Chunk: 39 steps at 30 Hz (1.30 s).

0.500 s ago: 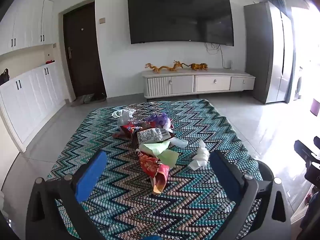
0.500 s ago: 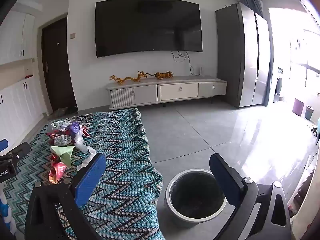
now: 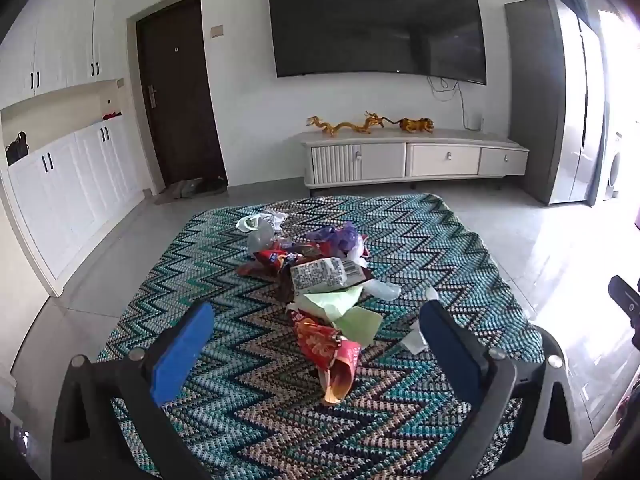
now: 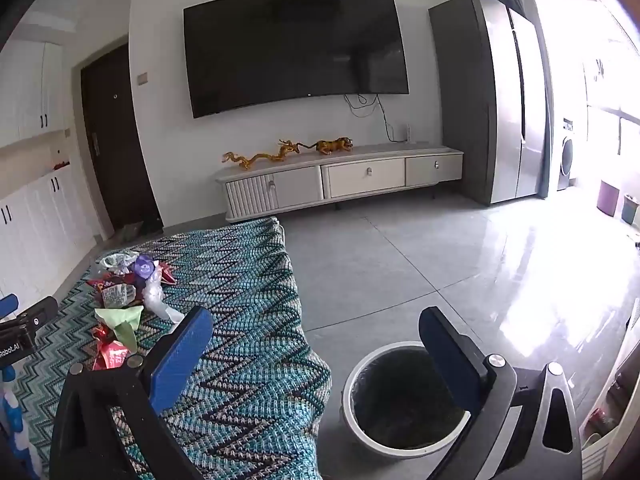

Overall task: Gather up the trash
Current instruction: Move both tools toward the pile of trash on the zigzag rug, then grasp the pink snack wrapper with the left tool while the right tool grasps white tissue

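Almost nothing has changed in the last half second. My left gripper [image 3: 316, 344] has eased slightly toward the pile of trash [image 3: 316, 276]: the red wrapper [image 3: 328, 352] at the pile's near end sits a little lower between my fingers than it did, and the crumpled white tissue [image 3: 416, 336] is now partly hidden behind my right-hand blue pad. The jaws are spread as wide as before, with nothing pinched between them.

My right gripper [image 4: 316, 344] has kept its place. It is spread wide too, and empty, pointing past the corner of the zigzag cloth [image 4: 248, 320] on the tabletop and over the trash bin [image 4: 400, 400], which stands on the floor just beside that corner. The bin looks dark inside, and I cannot make out anything in it.

So, as I judge it, the collecting has not really begun. All the trash lies in one loose heap on the cloth: the red wrapper nearest me, a pale green paper [image 3: 336, 304] behind it, a printed packet [image 3: 324, 274], a purple wrapper [image 3: 340, 236] and clear plastic further back.

The small drift of my left hand suggests I am lining up on the red wrapper, the closest piece and the easiest to reach. To take it I would need to come down lower and close on it. The bin is well to the right of the heap, on my right hand's side.
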{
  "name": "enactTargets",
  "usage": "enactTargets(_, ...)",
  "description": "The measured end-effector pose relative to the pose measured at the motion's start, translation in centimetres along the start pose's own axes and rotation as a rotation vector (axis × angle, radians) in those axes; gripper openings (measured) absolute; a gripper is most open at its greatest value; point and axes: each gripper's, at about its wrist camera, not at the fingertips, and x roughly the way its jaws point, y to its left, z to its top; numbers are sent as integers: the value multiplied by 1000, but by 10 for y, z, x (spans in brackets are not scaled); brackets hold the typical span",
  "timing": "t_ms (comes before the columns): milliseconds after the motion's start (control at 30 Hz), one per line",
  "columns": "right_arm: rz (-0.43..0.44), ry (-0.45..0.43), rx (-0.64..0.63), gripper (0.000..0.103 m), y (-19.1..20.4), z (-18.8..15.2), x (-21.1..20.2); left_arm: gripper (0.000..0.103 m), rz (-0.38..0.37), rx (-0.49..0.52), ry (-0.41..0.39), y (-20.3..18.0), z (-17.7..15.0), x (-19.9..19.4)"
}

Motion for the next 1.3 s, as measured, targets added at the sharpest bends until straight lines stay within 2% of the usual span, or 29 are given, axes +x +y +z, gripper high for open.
enactTargets(200,37,-34,-9,103,3,4,0,103,-4,-12,54,12,-5,12)
enactTargets(333,54,-39,-32,103,9,6,0,103,-13,1,96,6,-5,24)
enactTargets(433,68,-41,-45,103,14,6,3,103,-52,28,130,2,-13,33)
enactTargets(533,94,-15,-52,103,20,8,9,103,-89,42,176,-2,-18,46)
enactTargets(700,112,52,-67,103,30,8,28,93,-157,8,264,5,-27,71)
enactTargets(800,152,97,-78,103,40,5,41,90,-163,-15,298,7,-27,87)
enactTargets(933,192,150,-98,89,54,3,59,87,-167,-4,317,6,-23,105)
enactTargets(1067,263,219,-97,76,71,3,82,66,-184,-10,365,6,-29,125)
enactTargets(1100,276,234,-101,76,75,2,88,64,-192,-17,374,9,-31,128)
enactTargets(1133,284,242,-104,75,78,2,92,57,-199,-21,379,12,-33,130)
enactTargets(1200,310,269,-113,73,88,-1,102,47,-239,-42,382,19,-36,132)
enactTargets(1267,333,294,-120,67,96,-2,112,32,-285,-62,374,26,-37,130)
enactTargets(1300,351,312,-124,65,102,-4,118,32,-299,-66,370,28,-38,127)
